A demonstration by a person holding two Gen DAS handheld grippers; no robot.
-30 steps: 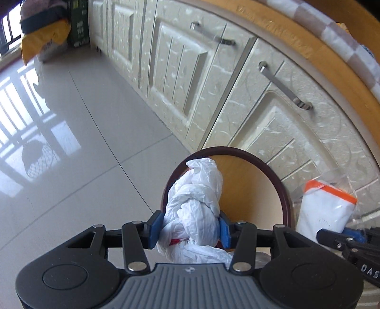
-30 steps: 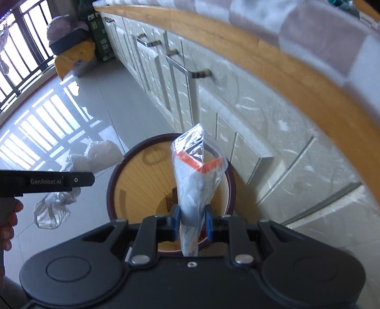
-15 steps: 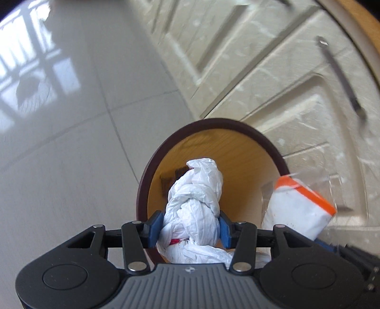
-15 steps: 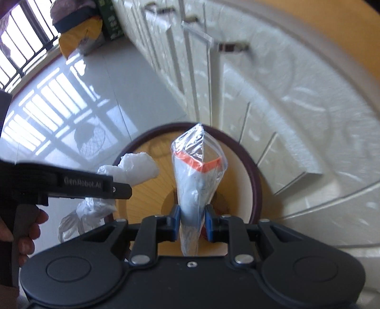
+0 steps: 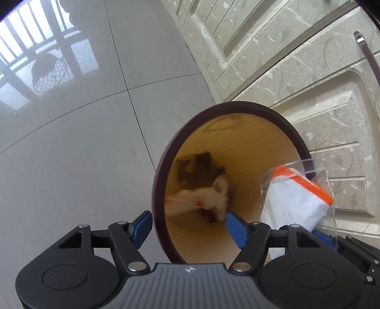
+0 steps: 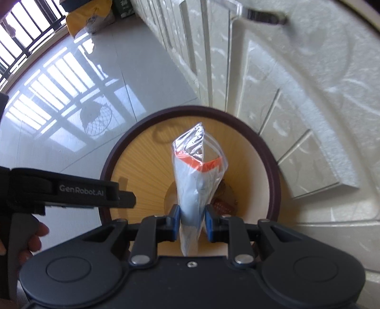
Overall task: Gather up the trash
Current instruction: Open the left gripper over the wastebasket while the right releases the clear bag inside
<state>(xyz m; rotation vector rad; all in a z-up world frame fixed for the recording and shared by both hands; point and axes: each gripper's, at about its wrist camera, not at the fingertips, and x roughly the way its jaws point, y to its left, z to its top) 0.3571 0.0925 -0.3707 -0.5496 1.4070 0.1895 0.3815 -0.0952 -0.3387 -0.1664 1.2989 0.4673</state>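
A round bin with a dark brown rim [image 5: 163,161] and yellow wood-look inside stands on the floor by the cabinets; it also shows in the right wrist view [image 6: 275,180]. My left gripper [image 5: 188,228] is open and empty above the bin's near rim. A crumpled white plastic bag [image 5: 204,198], blurred, is inside the bin over dark scraps. My right gripper [image 6: 192,219] is shut on a clear bag with an orange-edged white packet [image 6: 194,171], held over the bin's mouth. That bag also shows in the left wrist view [image 5: 296,199].
Cream cabinet doors [image 5: 296,71] with metal handles stand right behind the bin. Glossy grey floor tiles [image 5: 71,142] lie to the left. The left gripper's body and the hand on it [image 6: 59,190] show at the left of the right wrist view. A yellow sack [image 6: 90,14] sits far back.
My left gripper has opened and the white plastic bag has dropped into the bin. Both grippers have tilted further down over the bin. The right gripper still holds its bag.
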